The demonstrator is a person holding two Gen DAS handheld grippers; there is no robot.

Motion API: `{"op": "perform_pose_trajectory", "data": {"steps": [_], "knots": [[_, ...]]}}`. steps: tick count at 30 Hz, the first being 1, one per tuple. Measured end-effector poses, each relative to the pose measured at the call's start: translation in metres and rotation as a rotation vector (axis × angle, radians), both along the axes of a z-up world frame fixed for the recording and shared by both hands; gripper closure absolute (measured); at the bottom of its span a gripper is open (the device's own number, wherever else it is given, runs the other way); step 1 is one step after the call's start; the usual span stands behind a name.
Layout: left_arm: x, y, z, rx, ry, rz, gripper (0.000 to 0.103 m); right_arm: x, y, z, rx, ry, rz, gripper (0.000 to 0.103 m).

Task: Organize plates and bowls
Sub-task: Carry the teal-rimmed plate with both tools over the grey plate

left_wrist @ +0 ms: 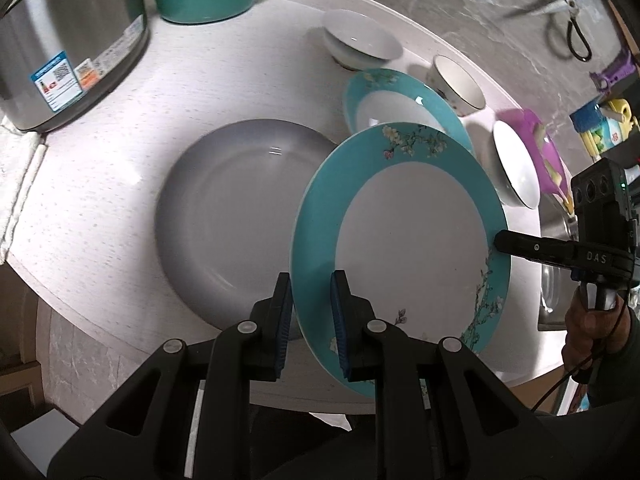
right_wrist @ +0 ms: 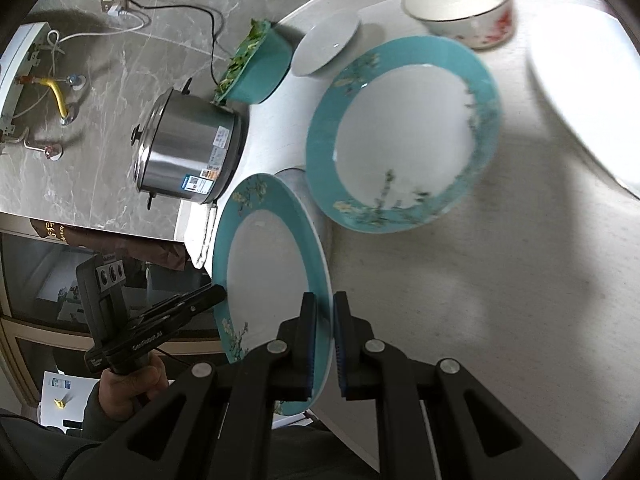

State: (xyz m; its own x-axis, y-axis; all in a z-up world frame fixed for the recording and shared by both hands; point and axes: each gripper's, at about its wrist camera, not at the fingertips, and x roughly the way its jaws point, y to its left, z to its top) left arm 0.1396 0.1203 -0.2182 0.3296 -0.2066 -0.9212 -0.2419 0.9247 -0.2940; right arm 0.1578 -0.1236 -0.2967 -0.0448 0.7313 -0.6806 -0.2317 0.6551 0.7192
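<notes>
Currently the round teal-rimmed ceramic plate with white centre and blossom-branch print (left_wrist: 404,240) is held tilted above the white table (left_wrist: 100,200), overlapping the plain grey round plate (left_wrist: 232,208). Its rim is pinched by the left gripper (left_wrist: 310,320) on one edge and the right gripper (right_wrist: 324,344) on the opposite edge, jaws nearly closed. A second matching teal plate (right_wrist: 404,132) lies flat behind.

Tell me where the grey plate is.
In the left wrist view, the grey plate lies flat at table centre, left of the held teal plate, below the steel pot.
</notes>
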Motion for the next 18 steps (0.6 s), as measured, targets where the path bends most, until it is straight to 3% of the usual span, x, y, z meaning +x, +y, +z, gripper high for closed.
{"op": "perform_pose_trajectory", "data": {"steps": [18], "knots": [[0.005,0.113,-0.032,0.013,0.014,-0.013,0.086,0.012,0.086,-0.025,-0.025,0.025,0.005,0.092]]}}
